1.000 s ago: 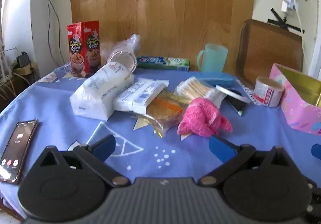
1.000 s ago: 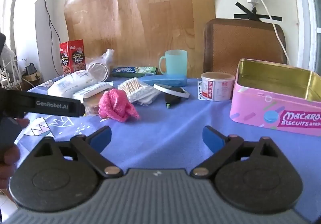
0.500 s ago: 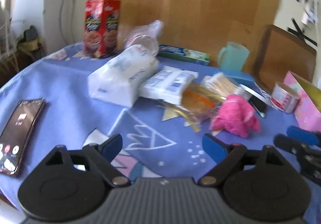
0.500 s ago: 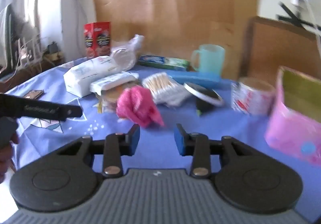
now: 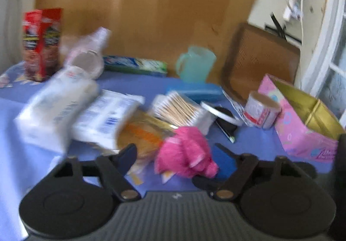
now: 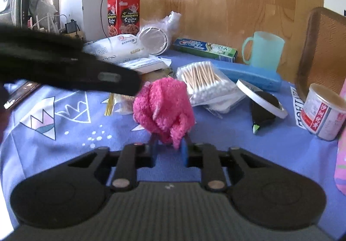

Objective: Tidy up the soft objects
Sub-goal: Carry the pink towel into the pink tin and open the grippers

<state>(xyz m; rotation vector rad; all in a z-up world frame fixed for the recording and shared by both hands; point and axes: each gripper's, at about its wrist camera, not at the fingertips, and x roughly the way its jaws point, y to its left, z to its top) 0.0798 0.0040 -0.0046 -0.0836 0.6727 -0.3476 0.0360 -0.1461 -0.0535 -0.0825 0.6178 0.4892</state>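
Observation:
A fluffy pink cloth (image 6: pixel 163 109) lies bunched on the blue tablecloth (image 6: pixel 227 139), in front of a pack of cotton swabs (image 6: pixel 203 76). My right gripper (image 6: pixel 169 148) is shut, with its blue pads pinching the cloth's near lower end. In the blurred left wrist view the pink cloth (image 5: pixel 183 152) lies between the fingers of my left gripper (image 5: pixel 175 156). Those jaws are closing, and the pads stand apart from the cloth's sides. The left gripper's black finger (image 6: pixel 103 76) reaches in from the left beside the cloth.
White tissue packs (image 5: pixel 56 107), a wrapped snack (image 5: pixel 140 133), a blue case (image 6: pixel 248 72), a mug (image 6: pixel 262 49) and a can (image 6: pixel 324 111) crowd behind the cloth. An open pink biscuit tin (image 5: pixel 302 133) stands at the right. A phone (image 6: pixel 21 92) lies at the left.
Both grippers moved in on the pink cloth. The right jaws went from wide open to shut on its near end. The left jaws narrowed around it.

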